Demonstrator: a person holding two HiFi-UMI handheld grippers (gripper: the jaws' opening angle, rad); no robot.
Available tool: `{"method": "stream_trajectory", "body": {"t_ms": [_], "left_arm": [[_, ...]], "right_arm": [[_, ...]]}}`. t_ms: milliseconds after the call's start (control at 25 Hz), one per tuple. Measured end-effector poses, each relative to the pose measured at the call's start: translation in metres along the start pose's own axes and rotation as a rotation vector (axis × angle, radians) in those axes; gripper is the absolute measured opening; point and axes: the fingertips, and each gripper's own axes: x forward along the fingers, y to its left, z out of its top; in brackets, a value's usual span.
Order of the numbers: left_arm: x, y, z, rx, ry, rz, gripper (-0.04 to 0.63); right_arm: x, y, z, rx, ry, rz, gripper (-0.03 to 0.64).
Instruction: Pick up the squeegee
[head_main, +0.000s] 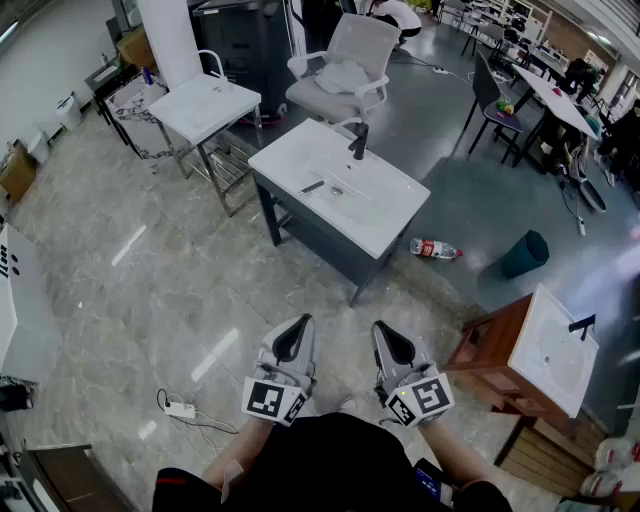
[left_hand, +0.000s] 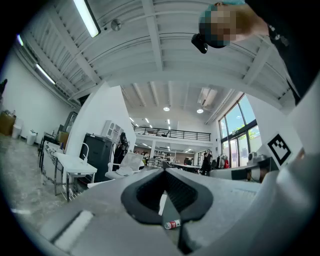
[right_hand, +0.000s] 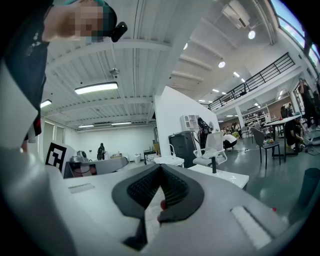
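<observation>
Left gripper (head_main: 298, 325) and right gripper (head_main: 385, 332) are hovering level, jaws shut and empty, likely awaiting approach. The presumed squeegee (head_main: 312, 186) is lying on the sink surface (head_main: 395, 215), toward its left edge.

- Glossy grey stone-tile floor (head_main: 150, 290): clear plastic bottle with red label (head_main: 436, 249) lying flat, dark teal bin (head_main: 525, 254), white power strip (head_main: 180, 408).
- White basin-top table (head_main: 300, 160): black tap (head_main: 359, 140), slim dark tool (head_main: 312, 186).
</observation>
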Motion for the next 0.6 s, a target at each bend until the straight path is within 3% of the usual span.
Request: {"method": "stream_trajectory", "body": {"t_ms": [360, 600], "left_arm": [[-0.002, 0.055, 0.005, 0.004, 0.006, 0.007, 0.002], [-0.004, 0.072, 0.008, -0.003, 0.011, -0.05, 0.002]], "right_arm": [[0.042, 0.031, 0.0, -0.031, -0.034, -0.01, 0.0], [0.065, 0.045, 0.0, -0.042, -0.041, -0.014, 0.002]]}}
